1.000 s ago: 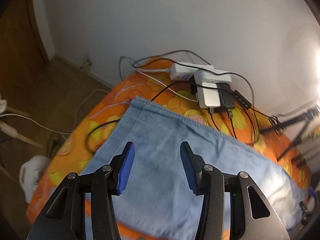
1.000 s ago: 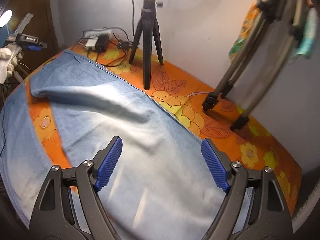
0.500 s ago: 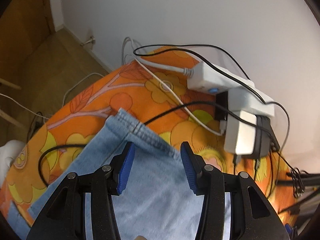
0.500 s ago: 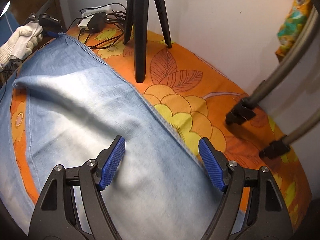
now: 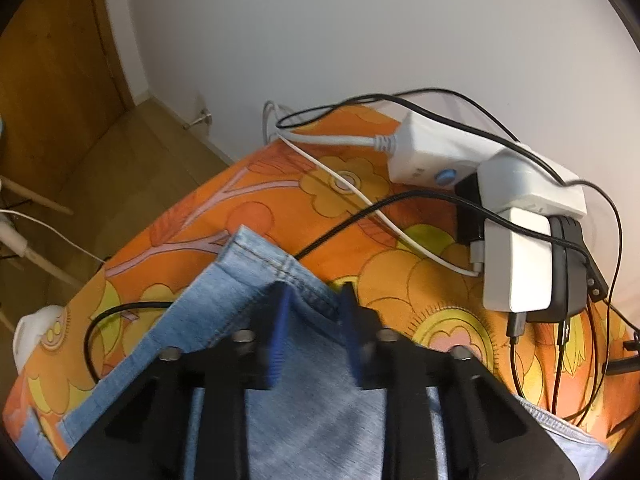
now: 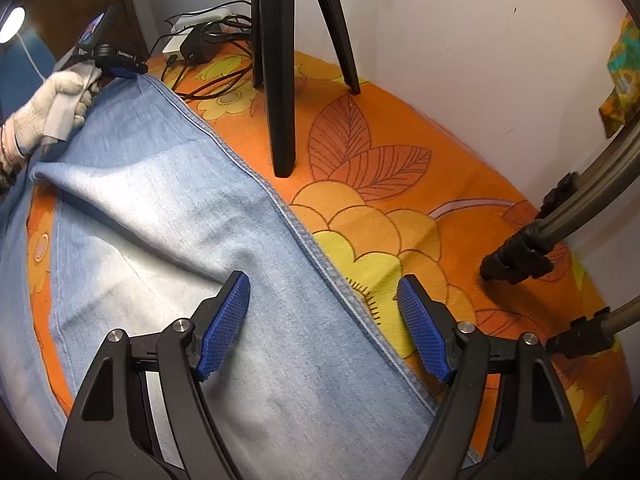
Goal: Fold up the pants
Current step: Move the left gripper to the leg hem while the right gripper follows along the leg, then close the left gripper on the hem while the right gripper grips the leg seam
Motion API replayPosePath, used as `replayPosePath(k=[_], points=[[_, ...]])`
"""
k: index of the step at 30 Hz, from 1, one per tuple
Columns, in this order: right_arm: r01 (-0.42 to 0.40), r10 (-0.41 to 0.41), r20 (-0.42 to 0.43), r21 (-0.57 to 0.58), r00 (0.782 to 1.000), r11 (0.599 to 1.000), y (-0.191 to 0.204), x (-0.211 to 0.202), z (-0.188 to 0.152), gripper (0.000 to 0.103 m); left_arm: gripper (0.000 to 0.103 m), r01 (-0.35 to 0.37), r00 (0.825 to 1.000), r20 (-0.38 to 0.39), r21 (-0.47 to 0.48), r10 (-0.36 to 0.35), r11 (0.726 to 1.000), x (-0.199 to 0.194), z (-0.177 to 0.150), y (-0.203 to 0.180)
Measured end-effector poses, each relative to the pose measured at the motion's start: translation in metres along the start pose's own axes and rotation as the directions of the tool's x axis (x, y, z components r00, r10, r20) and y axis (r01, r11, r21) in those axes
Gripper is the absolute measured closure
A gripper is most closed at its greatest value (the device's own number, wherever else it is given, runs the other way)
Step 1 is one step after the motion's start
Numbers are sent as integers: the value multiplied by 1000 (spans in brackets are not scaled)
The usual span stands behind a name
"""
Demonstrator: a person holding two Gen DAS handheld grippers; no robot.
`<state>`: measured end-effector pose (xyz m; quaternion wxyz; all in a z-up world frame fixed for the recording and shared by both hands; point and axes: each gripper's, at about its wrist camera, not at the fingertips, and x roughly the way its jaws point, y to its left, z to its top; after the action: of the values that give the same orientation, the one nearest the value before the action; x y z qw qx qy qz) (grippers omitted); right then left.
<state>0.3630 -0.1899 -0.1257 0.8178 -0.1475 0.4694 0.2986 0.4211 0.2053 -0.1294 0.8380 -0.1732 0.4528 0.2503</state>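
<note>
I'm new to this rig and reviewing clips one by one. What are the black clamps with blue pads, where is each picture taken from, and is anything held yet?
There is no robot here: a person carries one hand-held gripper in each hand, and a fisheye camera on each looks along its two fingers.

In the left view, the left hand-held gripper has just been closing, with the hem of the light blue denim pants between its pads.

In the right view, the right hand-held gripper stands open over the pants' side seam, holding nothing.

The pants lie on an orange flowered cloth, beside a white power strip with chargers and a black tripod.
</note>
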Motion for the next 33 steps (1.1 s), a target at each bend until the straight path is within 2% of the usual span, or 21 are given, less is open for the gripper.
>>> replayPosePath(k=[1, 3, 8, 9, 10, 11, 14, 17, 18, 19, 21, 22, 27, 33], points=[[-2, 2, 1, 3, 1000, 1000, 0, 0, -1, 24, 92, 6, 1000, 3, -6, -6, 1000, -1, 1, 1], [-5, 5, 6, 1, 1000, 1000, 2, -2, -3, 31, 94, 23, 1000, 4, -13, -23, 1000, 0, 2, 4], [-9, 9, -3, -20, 1000, 1000, 16, -8, -4, 66, 100, 73, 997, 26, -49, -72, 996, -10, 0, 22], [1, -1, -6, -20, 1000, 1000, 18, -9, -5, 72, 101, 81, 996, 39, -51, -79, 995, -14, 0, 25], [17, -17, -11, -22, 1000, 1000, 20, -10, -5, 84, 101, 88, 995, 49, -45, -86, 995, -16, 0, 27], [31, -32, -15, -23, 999, 999, 23, -13, -5, 89, 102, 95, 994, 51, -45, -93, 994, -20, 0, 28], [47, -47, -5, -30, 999, 998, 28, -22, -8, 93, 102, 143, 988, 62, -68, -138, 987, -24, 5, 39], [65, -64, 15, -30, 998, 997, 33, -33, -9, 94, 101, 207, 978, 13, -98, -207, 973, -24, 12, 45], [65, -65, 24, -30, 998, 997, 35, -37, -10, 94, 96, 207, 978, 5, -110, -208, 972, -25, 13, 46], [63, -62, 36, -28, 997, 998, 37, -43, -12, 95, 83, 211, 977, 1, -121, -212, 970, -26, 14, 45], [45, -44, 69, -18, 997, 999, 46, -58, -18, 95, 64, 239, 970, -11, -136, -243, 961, -27, 16, 44], [37, -35, 80, -23, 996, 999, 51, -64, -22, 95, 62, 254, 966, -14, -138, -259, 957, -27, 17, 42], [33, -24, 90, -97, 996, 995, 86, -82, -50, 95, 57, 271, 958, -57, -147, -282, 951, -12, 12, 37], [27, -19, 97, -84, 995, 996, 87, -82, -54, 95, 57, 243, 960, -96, -174, -262, 954, 0, 4, 34]])
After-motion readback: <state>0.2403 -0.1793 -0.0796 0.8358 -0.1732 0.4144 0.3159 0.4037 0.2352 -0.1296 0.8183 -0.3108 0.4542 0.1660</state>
